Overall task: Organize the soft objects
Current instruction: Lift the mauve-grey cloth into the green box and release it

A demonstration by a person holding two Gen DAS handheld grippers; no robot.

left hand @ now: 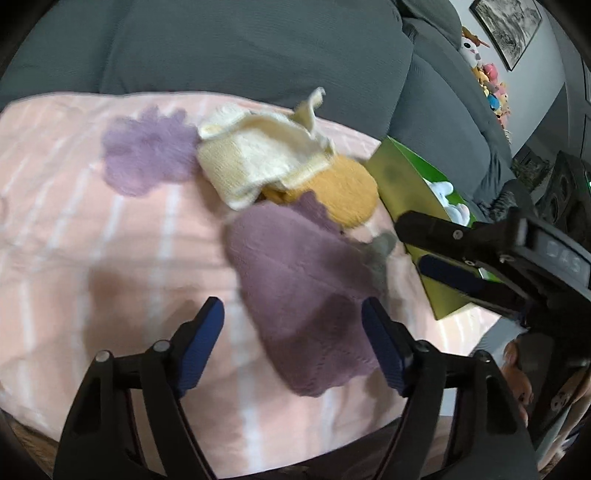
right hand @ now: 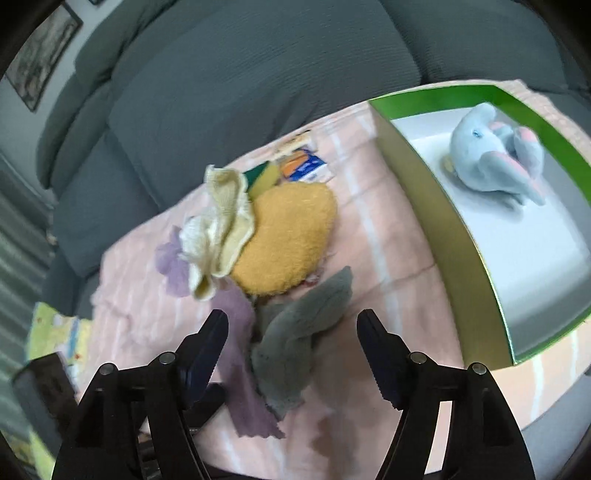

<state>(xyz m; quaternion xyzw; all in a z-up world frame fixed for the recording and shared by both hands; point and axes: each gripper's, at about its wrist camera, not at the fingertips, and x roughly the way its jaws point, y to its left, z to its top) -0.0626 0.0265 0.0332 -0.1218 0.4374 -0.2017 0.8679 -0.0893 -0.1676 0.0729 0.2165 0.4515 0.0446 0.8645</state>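
A mauve knitted cloth lies flat on the pink blanket between the fingers of my left gripper, which is open; its pads do not press on the cloth. A grey fuzzy cloth lies bunched between the fingers of my right gripper, also open and not pinching it. Beyond these sit an orange plush pad, a cream knitted cloth and a lilac flower-shaped piece. The green box on the right holds a pale blue elephant plush. The right gripper shows side-on beside the box.
Everything rests on a pink striped blanket spread over a grey sofa. A sponge and small packets lie behind the orange pad. Several plush toys line the sofa's far end, under a framed picture.
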